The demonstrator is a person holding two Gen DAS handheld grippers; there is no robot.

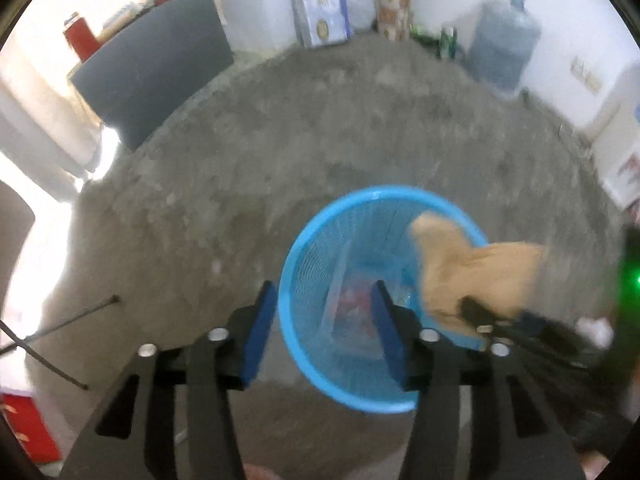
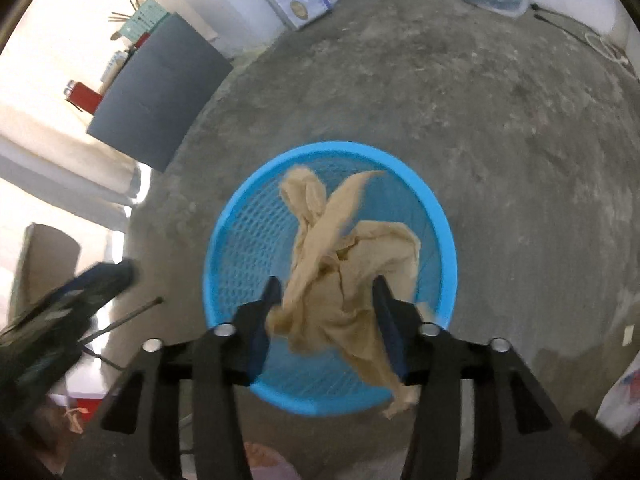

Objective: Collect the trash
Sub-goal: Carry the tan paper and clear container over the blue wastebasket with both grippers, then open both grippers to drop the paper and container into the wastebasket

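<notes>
A blue mesh basket [image 1: 360, 194] stands on the concrete floor. In the left wrist view my left gripper [image 1: 323, 292] hangs open above its near left side, with nothing between the blue pads; clear plastic trash with red print [image 1: 352, 308] lies at the bottom. A tan cloth [image 2: 332, 240] hangs loosely over the basket [image 2: 440, 232] between the parted jaws of my right gripper [image 2: 326, 284], which do not clamp it. From the left wrist view the cloth [image 1: 480, 276] drapes over the basket's right rim by the blurred right gripper [image 1: 476, 312]. The left gripper [image 2: 120, 274] shows blurred at the left.
A dark grey board [image 1: 152, 68] leans at the back left. A large water jug [image 1: 504, 48] and a blue-white box [image 1: 320, 4] stand by the far wall. Thin black rods [image 1: 80, 316] and a red box [image 1: 24, 428] lie left; something white and crumpled [image 1: 596, 330] lies right.
</notes>
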